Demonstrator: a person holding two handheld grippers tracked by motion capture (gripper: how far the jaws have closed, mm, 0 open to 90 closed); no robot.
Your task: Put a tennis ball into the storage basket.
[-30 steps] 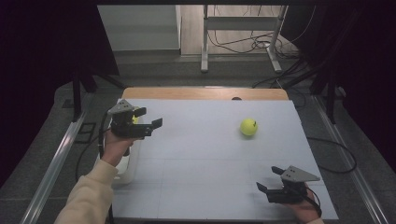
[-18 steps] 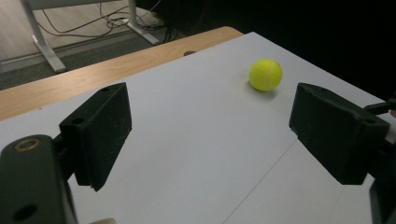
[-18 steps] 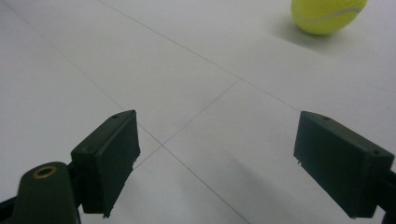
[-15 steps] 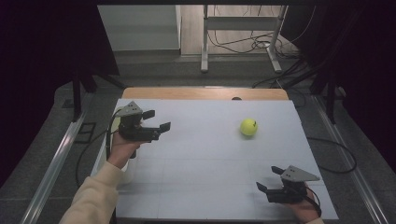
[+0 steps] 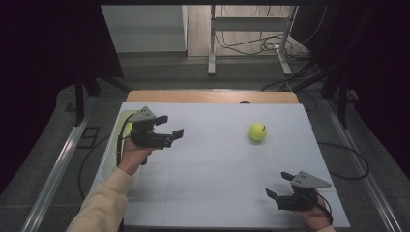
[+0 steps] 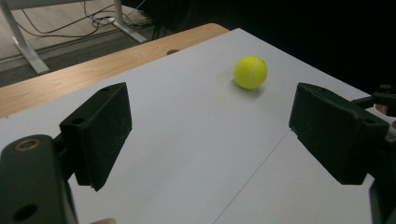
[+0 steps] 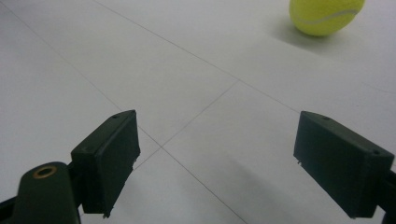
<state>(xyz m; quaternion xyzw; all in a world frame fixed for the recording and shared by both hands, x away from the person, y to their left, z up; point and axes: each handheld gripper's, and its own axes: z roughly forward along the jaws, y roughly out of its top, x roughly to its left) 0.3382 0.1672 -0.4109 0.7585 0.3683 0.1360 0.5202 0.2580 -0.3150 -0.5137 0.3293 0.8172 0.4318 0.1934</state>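
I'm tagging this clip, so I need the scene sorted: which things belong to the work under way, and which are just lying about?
In the job:
tennis ball
left tool, open, aimed at the ball
right tool, open, low over the table

Lying about:
pale bin at the table's left edge
floor cables

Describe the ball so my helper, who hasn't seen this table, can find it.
Find the white table with a wooden strip along its far edge. On its far right part lies the ball, alone. It is small, round and bright yellow-green, the one coloured thing on the white top.
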